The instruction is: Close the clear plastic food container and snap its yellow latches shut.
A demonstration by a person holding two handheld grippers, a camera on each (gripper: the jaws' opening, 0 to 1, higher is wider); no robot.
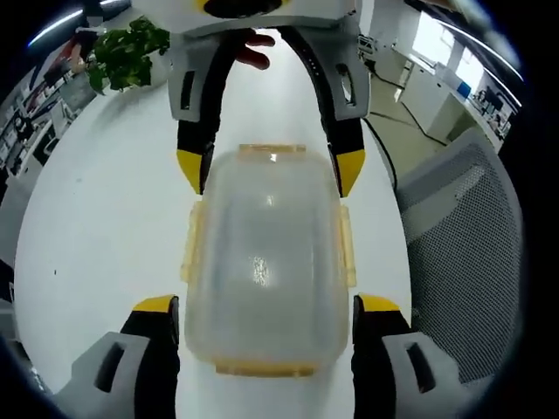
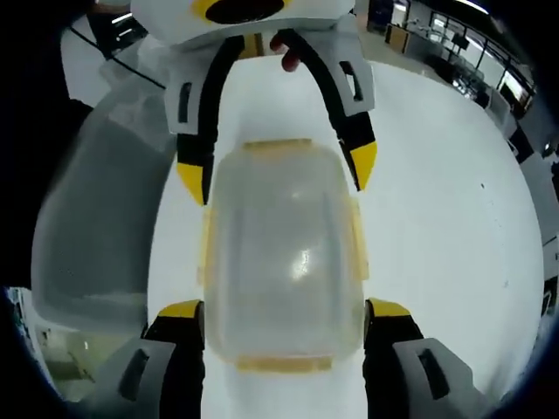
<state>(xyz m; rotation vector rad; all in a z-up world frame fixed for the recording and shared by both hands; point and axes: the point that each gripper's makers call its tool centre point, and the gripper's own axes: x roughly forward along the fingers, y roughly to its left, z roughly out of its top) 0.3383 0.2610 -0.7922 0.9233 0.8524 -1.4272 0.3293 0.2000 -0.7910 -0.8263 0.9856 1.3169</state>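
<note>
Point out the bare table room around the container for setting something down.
Bare white table lies between the container and the plant. Toward the mesh chair only a narrow strip remains. Crowded at both ends: left tool, right tool.

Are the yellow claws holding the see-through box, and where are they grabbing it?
Both grippers straddle the container at opposite ends, jaws open beside its latched sides. Whether they actually grip it cannot be told.

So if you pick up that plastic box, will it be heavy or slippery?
Probably light: the clear plastic box looks see-through and empty. Its smooth, shiny lid may be a bit slippery, so it could slide on the white table. It looks stiff rather than floppy, and being flat and wide, it is unlikely to tip or roll.
</note>
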